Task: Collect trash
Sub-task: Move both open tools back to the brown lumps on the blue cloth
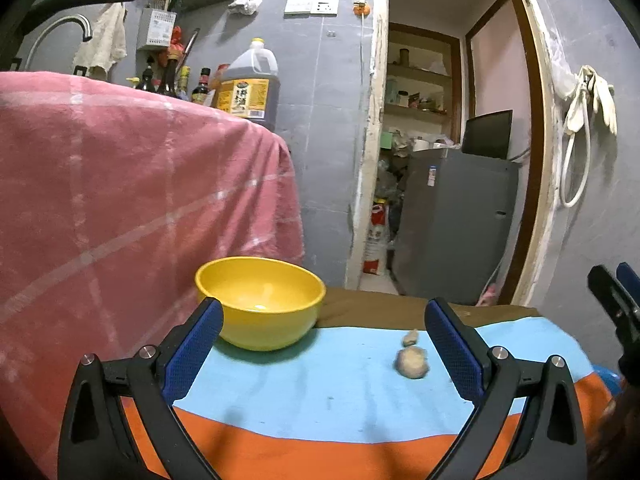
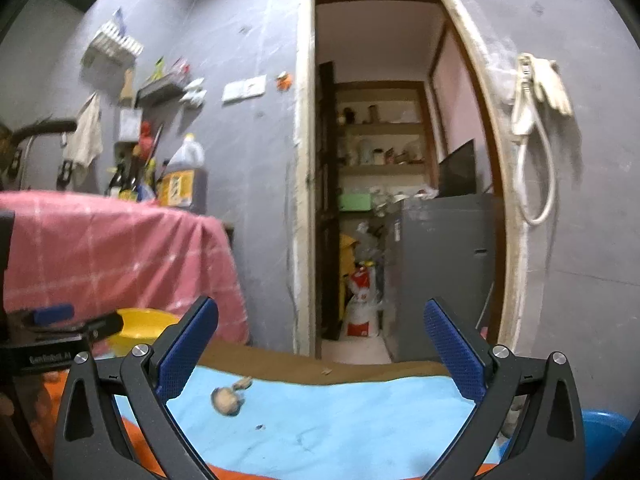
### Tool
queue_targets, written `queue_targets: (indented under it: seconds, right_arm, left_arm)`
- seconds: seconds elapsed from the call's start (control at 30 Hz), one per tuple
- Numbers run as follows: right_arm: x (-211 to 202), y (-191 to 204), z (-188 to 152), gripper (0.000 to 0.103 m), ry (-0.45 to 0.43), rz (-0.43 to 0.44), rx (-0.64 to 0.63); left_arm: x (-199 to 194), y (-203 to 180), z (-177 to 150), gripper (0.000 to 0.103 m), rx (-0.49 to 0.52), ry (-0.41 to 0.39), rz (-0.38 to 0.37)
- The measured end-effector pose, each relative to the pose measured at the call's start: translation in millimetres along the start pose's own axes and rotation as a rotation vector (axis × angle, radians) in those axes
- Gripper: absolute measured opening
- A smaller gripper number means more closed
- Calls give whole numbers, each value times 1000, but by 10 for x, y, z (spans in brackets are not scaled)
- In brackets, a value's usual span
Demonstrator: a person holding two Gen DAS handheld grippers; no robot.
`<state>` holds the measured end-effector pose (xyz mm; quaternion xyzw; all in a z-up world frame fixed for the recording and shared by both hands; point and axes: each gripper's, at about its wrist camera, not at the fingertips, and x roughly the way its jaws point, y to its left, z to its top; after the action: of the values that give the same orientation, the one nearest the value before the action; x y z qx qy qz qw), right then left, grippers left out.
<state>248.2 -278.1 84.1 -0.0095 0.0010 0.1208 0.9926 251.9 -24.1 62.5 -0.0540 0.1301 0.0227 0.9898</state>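
With both my left gripper (image 1: 324,322) and right gripper (image 2: 320,322) wide and empty, I should straddle the tan scrap (image 1: 412,363) at lower right squarely before closing, clear of the yellow bowl (image 1: 260,302).

Ahead of your left gripper and off to its left, a pink checked cloth (image 1: 132,184) drapes over something tall. Behind it stand dark sauce bottles (image 1: 176,84) and a big oil jug (image 1: 248,84) against the grey wall. Straight ahead of your right gripper, an open doorway (image 2: 384,160) shows wooden shelves (image 2: 380,128) and a grey fridge (image 2: 444,268). To that gripper's upper right, a white hose (image 2: 536,152) and gloves (image 2: 556,84) hang on the wall. Beneath both grippers lies a blue and orange striped cloth (image 1: 320,392).
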Motion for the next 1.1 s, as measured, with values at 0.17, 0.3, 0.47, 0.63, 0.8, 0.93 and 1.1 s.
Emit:
queue_targets:
  seconds: [0.17,0.3,0.47,0.63,0.8,0.93,1.1]
  right_arm:
    - [97,167,-53,103,55,8,-73]
    - [122,224,-66,103,77,14,-103]
    - [156,250,-90,103,113,36,-116]
    - [314,330,-112,103,199,39,-159]
    - [623,367,-188,103,369,65,-180]
    - [890,386,-287,103,511,139,-164]
    - [1214,523,-483,99,686,187,-172]
  left_arm:
    - [36,48,-41,99,43,-3,12]
    - [87,109,-71,99,63,13,12]
    - [138,210,-93,99,55,32,7]
    - [191,298,-145,99,35,70,38]
    - [360,413,-168,99,-7,178,69]
    - [475,485,-196,99,-37,248,80]
    - [536,546,-237,99,-60,300,79]
